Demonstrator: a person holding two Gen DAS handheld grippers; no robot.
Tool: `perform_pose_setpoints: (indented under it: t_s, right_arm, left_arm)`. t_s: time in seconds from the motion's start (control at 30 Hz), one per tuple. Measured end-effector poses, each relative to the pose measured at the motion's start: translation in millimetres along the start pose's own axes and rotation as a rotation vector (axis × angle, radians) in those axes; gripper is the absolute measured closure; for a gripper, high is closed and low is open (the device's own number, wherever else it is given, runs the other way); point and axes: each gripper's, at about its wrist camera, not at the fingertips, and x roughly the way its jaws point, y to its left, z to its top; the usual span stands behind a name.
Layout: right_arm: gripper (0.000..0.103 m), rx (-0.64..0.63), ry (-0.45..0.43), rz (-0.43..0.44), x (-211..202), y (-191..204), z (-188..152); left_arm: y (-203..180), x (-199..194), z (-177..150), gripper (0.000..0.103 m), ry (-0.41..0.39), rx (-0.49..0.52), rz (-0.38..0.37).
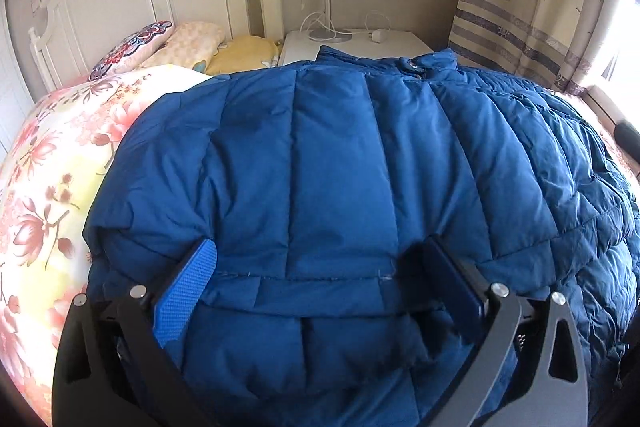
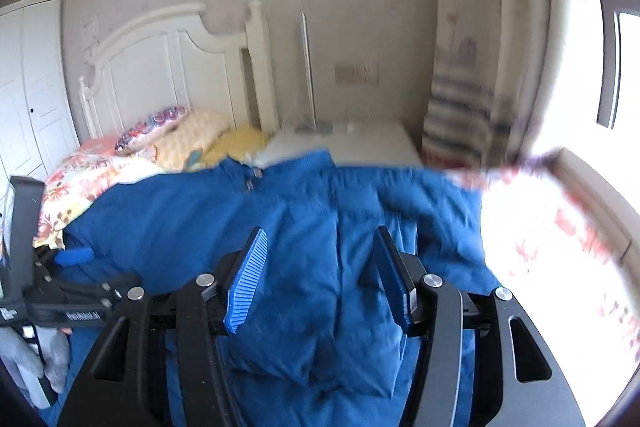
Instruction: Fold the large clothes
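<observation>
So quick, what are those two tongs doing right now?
Left tongs: open, empty, fingers straddling the blue jacket.
Right tongs: open, empty, over it.

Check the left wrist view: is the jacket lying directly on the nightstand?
No, the jacket lies on the floral bedspread, with the nightstand behind it.

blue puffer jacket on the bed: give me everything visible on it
The blue quilted puffer jacket looks like soft padded fabric stitched in long channels, with a stand collar and a zip pull at the far end. It lies spread across the floral bedspread, hem nearest the cameras. The left gripper straddles the hem band with jaws wide; the right gripper has a bunched fold between its open fingers. That view is blurred.
</observation>
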Motion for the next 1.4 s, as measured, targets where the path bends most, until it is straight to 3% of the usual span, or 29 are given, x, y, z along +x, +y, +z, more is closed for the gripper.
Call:
perform_pose_setpoints:
  t_s: [0.13,0.17,0.23,0.27,0.4,0.57,0.7,0.83,0.93,1.0,1.07,1.13,1.17,1.27,1.4]
  right_arm:
    - [0.049,-0.056,0.112,-0.042,37.7,7.0,15.7]
    - [0.046,-0.071,0.141,-0.049,48.4,7.5,14.1]
    - [0.040,-0.115,0.279,-0.050,82.6,7.3,-0.8]
    - [0.039,-0.108,0.294,-0.046,88.8,5.7,-2.2]
    - [0.039,-0.085,0.272,-0.049,78.7,4.1,2.4]
    - [0.039,-0.074,0.168,-0.012,26.5,14.5,3.1]
    - [0.033,-0.189,0.269,-0.012,41.6,31.9,-26.8]
    - [0.031,-0.148,0.287,0.016,47.4,24.9,-27.0]
    - [0.032,-0.109,0.267,0.033,31.0,18.8,-25.7]
    - [0.032,-0.094,0.238,0.051,1.8,19.0,-24.2]
    - [0.032,-0.129,0.216,0.065,-24.4,24.1,-26.7]
    - [0.031,-0.160,0.243,0.080,-35.5,28.1,-34.4]
    - [0.031,-0.177,0.299,0.097,-32.0,30.8,-44.7]
    - [0.028,-0.223,0.412,0.088,-9.7,39.6,-75.7]
    - [0.026,-0.184,0.411,0.052,-20.7,35.8,-73.3]
  left_arm:
    - [0.2,-0.4,-0.1,0.002,-0.001,-0.001,-0.002]
    - [0.3,-0.5,-0.1,0.002,-0.002,-0.001,-0.002]
    - [0.2,-0.6,-0.2,0.002,-0.002,-0.001,-0.003]
    - [0.3,-0.7,-0.3,0.002,-0.004,-0.002,-0.005]
    - [-0.3,-1.4,-0.4,0.002,-0.003,-0.002,-0.005]
    - [-1.2,-1.7,-0.8,0.002,-0.002,-0.002,-0.003]
    - [-0.6,-1.6,-0.8,0.002,-0.003,-0.003,-0.005]
    - [0.1,-1.5,-0.3,0.002,-0.005,-0.008,-0.010]
    - [4.8,-10.0,-2.5,0.002,-0.036,-0.029,-0.010]
    - [8.8,-35.3,-10.4,0.004,-0.078,-0.059,0.005]
    - [6.8,-58.3,-20.7,0.003,-0.107,-0.053,-0.070]
    - [-3.6,-72.3,-35.2,0.003,-0.073,-0.004,-0.071]
    - [-8.2,-71.9,-40.5,0.002,-0.051,0.015,-0.057]
    - [-30.0,-42.6,-62.1,0.002,0.091,0.113,-0.004]
    - [-21.5,-45.9,-61.2,0.002,0.085,0.074,-0.005]
